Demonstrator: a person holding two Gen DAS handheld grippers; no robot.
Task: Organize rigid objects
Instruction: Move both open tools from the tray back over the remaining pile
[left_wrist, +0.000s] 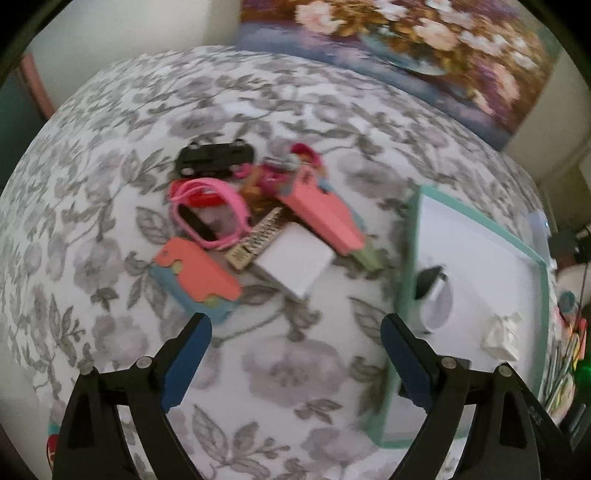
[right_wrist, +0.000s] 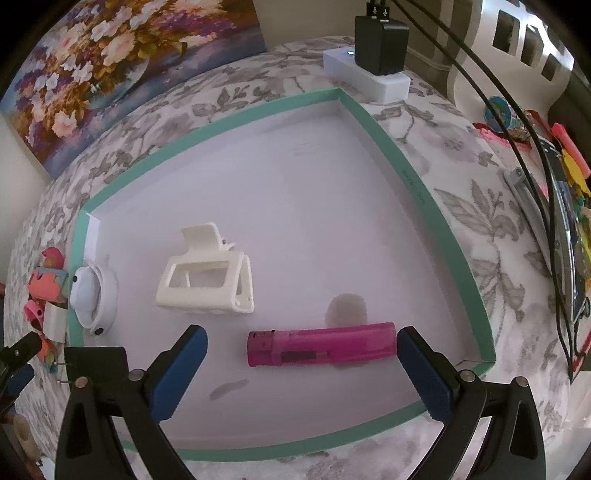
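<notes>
A pile of small objects lies on the floral cloth: a black toy car (left_wrist: 216, 157), a pink band (left_wrist: 212, 210), a coral and blue block (left_wrist: 197, 278), a white block (left_wrist: 297, 262), a long coral piece (left_wrist: 319, 212). My left gripper (left_wrist: 295, 332) is open and empty, just short of the pile. A shallow white box with a teal rim (right_wrist: 391, 147) holds a white hair claw (right_wrist: 207, 280), a pink lighter (right_wrist: 321, 349) and a white round lid (right_wrist: 92, 295). My right gripper (right_wrist: 301, 345) is open above the box, with the lighter lying between its fingers.
A flower painting (left_wrist: 406, 48) leans at the back. A white power strip with a black adapter (right_wrist: 369, 70) sits behind the box, with cables running right. Colourful items (right_wrist: 569, 177) lie at the right edge. The box also shows right of the left gripper (left_wrist: 410, 266).
</notes>
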